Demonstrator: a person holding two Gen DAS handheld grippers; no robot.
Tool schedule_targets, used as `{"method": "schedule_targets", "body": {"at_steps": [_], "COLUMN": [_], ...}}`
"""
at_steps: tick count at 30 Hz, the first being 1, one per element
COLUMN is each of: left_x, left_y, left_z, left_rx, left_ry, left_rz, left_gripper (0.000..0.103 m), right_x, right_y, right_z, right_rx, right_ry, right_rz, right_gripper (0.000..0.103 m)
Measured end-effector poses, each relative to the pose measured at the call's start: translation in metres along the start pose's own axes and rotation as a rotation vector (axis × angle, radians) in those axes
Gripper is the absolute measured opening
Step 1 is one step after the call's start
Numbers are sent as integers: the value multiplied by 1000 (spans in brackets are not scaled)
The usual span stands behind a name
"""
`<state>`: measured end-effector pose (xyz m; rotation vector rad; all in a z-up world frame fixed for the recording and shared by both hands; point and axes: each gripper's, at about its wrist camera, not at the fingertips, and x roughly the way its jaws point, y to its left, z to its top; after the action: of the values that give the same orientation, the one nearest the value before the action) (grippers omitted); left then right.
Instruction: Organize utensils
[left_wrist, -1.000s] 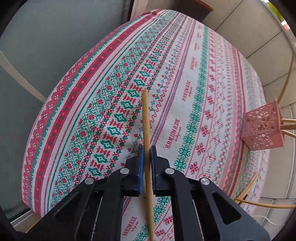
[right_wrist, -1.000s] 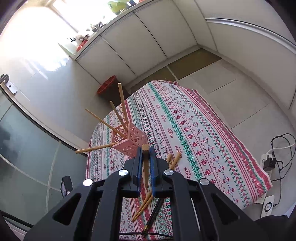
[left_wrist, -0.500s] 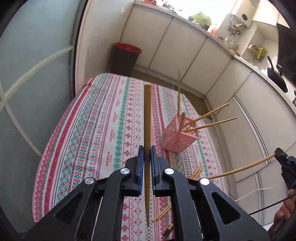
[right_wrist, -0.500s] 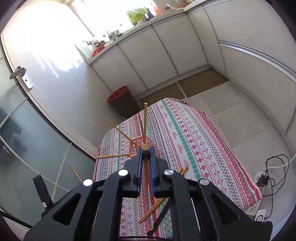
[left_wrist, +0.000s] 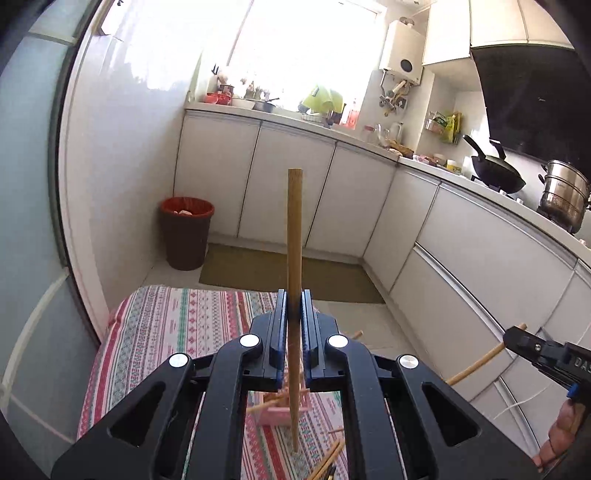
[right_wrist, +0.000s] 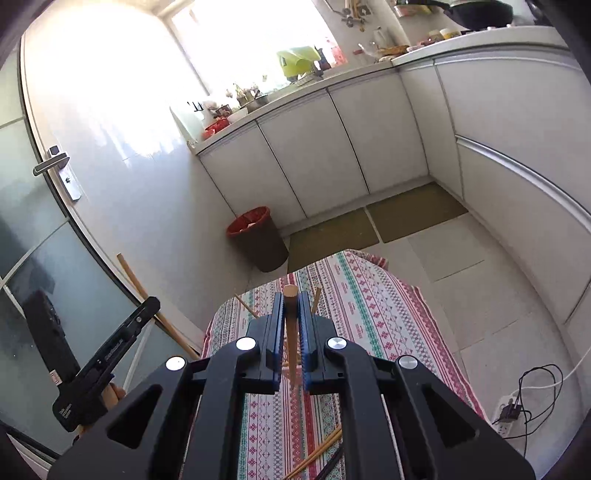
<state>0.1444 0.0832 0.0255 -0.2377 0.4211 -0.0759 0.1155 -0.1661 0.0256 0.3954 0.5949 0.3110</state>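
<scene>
Chopsticks are both airborne now: a second ago my left gripper (left_wrist: 294, 325) had its stick low over the tablecloth; now it is well above the table (left_wrist: 155, 332) with the kitchen cabinets (left_wrist: 288, 184) filling the view. Left jaws are pinched on the left chopstick (left_wrist: 294, 236), which stands nearly upright through the pads, blunt end up, tip hanging down over the pink holder (left_wrist: 280, 413). My right gripper (right_wrist: 291, 325) has risen too, less so, jaws pinched on the right chopstick (right_wrist: 290, 295), only its short end poking past the pads. Meaning for the job: both sticks are lifted and roughly lined up above the holder, so I judge the drop-in comes next. The holder already carries several splayed sticks, so the opening is crowded; an entry angle off vertical risks a snag. Loose chopsticks (right_wrist: 317, 450) lie near the table's near edge, still to collect. Room: open air above the table, cabinets and red bin (left_wrist: 186, 232) well beyond its far edge; the two grippers sit close side by side, so that's the tight spot.
</scene>
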Motion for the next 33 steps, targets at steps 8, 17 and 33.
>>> {"method": "schedule_targets", "body": {"at_steps": [8,17,33], "left_x": [68,87,3], "left_y": [2,31,98], "left_z": [3,-40,-27], "left_rx": [-40,-85,-264], "left_ry": [-12,-6,-116], "left_rz": [56,73,164], "left_gripper": [7,55,75], "right_x": [30,76,107], "right_y": [7,11,40], "right_z": [21,20,10], "right_rx": [-24,-34,-99], "right_ry": [0,43,50], "right_rz": [-2,-24,-82], "right_gripper": [8,8,8]}}
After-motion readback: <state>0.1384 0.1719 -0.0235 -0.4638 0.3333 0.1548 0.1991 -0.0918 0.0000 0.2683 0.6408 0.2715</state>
